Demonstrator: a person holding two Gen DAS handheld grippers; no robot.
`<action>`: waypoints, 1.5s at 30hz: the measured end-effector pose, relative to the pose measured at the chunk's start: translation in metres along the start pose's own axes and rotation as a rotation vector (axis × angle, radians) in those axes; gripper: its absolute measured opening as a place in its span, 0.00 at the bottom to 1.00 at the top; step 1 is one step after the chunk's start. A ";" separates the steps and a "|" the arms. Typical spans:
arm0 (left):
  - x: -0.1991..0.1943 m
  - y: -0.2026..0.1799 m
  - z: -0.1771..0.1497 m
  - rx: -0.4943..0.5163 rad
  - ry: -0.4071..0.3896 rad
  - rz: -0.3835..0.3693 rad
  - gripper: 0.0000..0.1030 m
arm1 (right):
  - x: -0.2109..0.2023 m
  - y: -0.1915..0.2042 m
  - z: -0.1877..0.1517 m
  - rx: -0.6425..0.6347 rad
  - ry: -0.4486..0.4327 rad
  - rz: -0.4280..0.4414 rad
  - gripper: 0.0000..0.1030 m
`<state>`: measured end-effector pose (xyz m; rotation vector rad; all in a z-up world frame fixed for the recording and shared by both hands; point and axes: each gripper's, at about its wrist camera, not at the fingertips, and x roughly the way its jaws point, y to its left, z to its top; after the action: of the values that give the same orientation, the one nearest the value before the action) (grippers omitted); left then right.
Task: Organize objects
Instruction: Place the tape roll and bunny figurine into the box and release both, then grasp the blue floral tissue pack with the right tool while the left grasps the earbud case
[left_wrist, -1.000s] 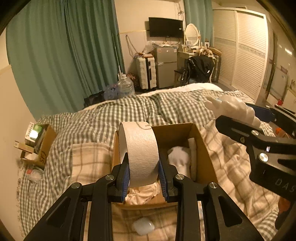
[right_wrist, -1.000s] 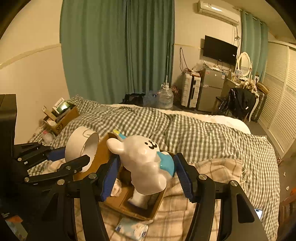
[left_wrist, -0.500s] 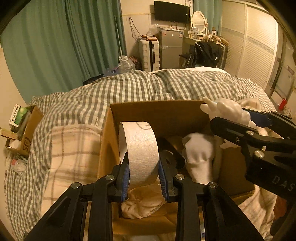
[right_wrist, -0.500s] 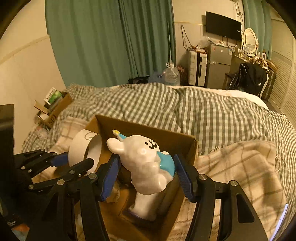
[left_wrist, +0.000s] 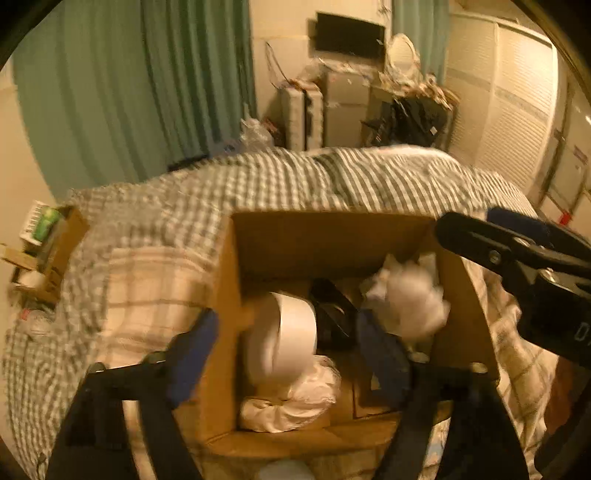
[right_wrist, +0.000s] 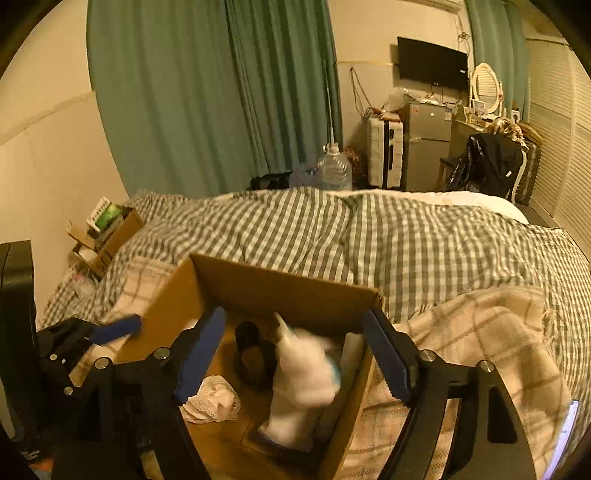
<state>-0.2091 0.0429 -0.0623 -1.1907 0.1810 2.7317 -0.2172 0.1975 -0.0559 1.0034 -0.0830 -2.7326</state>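
Observation:
An open cardboard box (left_wrist: 332, 240) (right_wrist: 288, 288) sits on the bed. My left gripper (left_wrist: 286, 350) is open above its left side. The white tape roll (left_wrist: 284, 343), blurred, is free between the jaws inside the box. My right gripper (right_wrist: 295, 354) is open over the box's right side. The white rabbit figure (right_wrist: 303, 376) with a blue patch, blurred, is inside the box and also shows in the left wrist view (left_wrist: 410, 306). A black object (right_wrist: 251, 354) and a crumpled white cloth (right_wrist: 212, 402) lie in the box.
The bed has a green checked duvet (right_wrist: 406, 236) and a cream plaid blanket (right_wrist: 480, 332). A small cardboard box of items (right_wrist: 107, 229) sits at the bed's left edge. Green curtains, a water jug (right_wrist: 334, 170), a suitcase and a fridge stand beyond.
Both grippers opened. The tape roll left the left jaws and the rabbit figure left the right jaws; both dropped into the box.

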 end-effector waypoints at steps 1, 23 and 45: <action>-0.007 0.002 0.001 -0.016 -0.003 0.009 0.80 | -0.007 0.001 0.001 0.002 -0.007 -0.004 0.78; -0.161 0.036 -0.023 -0.086 -0.194 0.133 1.00 | -0.155 0.027 -0.038 -0.035 -0.076 -0.169 1.00; -0.033 0.056 -0.127 -0.145 0.067 0.237 1.00 | -0.001 0.028 -0.144 -0.085 0.286 -0.196 0.99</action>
<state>-0.1073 -0.0372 -0.1212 -1.3813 0.1425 2.9537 -0.1183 0.1739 -0.1621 1.4323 0.1872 -2.6991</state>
